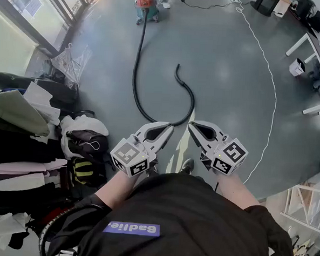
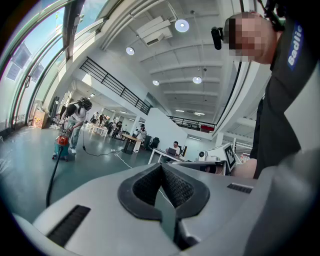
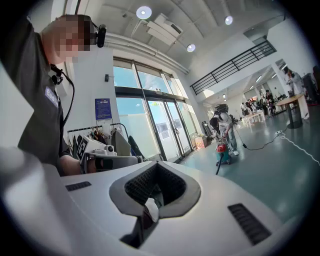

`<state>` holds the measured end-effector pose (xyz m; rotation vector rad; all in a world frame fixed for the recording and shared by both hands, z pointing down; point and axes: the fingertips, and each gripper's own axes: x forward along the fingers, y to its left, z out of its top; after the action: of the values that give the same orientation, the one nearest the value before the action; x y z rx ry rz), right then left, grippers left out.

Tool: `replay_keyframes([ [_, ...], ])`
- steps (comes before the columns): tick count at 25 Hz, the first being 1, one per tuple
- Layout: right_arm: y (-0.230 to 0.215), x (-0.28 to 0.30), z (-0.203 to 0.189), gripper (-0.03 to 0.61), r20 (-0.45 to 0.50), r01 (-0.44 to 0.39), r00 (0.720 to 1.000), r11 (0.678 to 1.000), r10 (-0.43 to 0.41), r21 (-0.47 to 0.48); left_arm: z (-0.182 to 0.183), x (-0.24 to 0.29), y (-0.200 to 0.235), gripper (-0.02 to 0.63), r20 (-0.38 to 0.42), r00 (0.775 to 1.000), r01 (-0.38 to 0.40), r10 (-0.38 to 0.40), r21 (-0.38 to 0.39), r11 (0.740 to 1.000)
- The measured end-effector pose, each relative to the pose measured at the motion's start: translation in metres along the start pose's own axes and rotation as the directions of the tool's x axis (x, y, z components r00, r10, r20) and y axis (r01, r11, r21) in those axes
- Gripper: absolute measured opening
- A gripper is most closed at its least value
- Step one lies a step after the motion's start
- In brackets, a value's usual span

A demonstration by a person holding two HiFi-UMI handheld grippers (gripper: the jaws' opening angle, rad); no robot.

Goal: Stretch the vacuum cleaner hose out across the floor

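my left claw (image 1: 170,127) & right claw (image 1: 191,125) are shut, empty; hose (image 1: 136,69) lies hooked on the floor (image 1: 232,91), not stretched yet.

Bright, even daylight through fisheye lenses

Light came from the glass wall (image 3: 150,125) and round ceiling lamps (image 2: 181,25) (soft glare on the floor (image 1: 223,69)). Shadows were faint, edges bowed and went black, and the nearest foreground was soft.
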<state>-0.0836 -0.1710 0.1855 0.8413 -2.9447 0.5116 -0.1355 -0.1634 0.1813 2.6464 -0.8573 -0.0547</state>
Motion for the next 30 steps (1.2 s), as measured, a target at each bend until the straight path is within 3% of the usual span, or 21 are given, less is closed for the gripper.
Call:
replay_keyframes([
  [15, -0.026, -0.027, 0.007, 0.003, 0.037, -0.023, 0.999, 0.999, 0.022, 0.034, -0.003, 0.039, -0.014, 0.008, -0.027, 1.000, 0.005, -0.004, 0.011, 1.000],
  [23, -0.062, -0.061, 0.023, 0.003, 0.073, -0.046, 0.996, 0.998, 0.043, 0.037, 0.010, 0.080, -0.031, 0.008, -0.031, 0.999, -0.019, 0.020, 0.060, 0.998],
  [30, -0.093, -0.068, 0.030, 0.003, 0.042, -0.060, 0.997, 0.998, 0.058, 0.036, 0.019, 0.109, -0.027, 0.008, -0.017, 0.999, -0.039, 0.040, 0.064, 0.997],
])
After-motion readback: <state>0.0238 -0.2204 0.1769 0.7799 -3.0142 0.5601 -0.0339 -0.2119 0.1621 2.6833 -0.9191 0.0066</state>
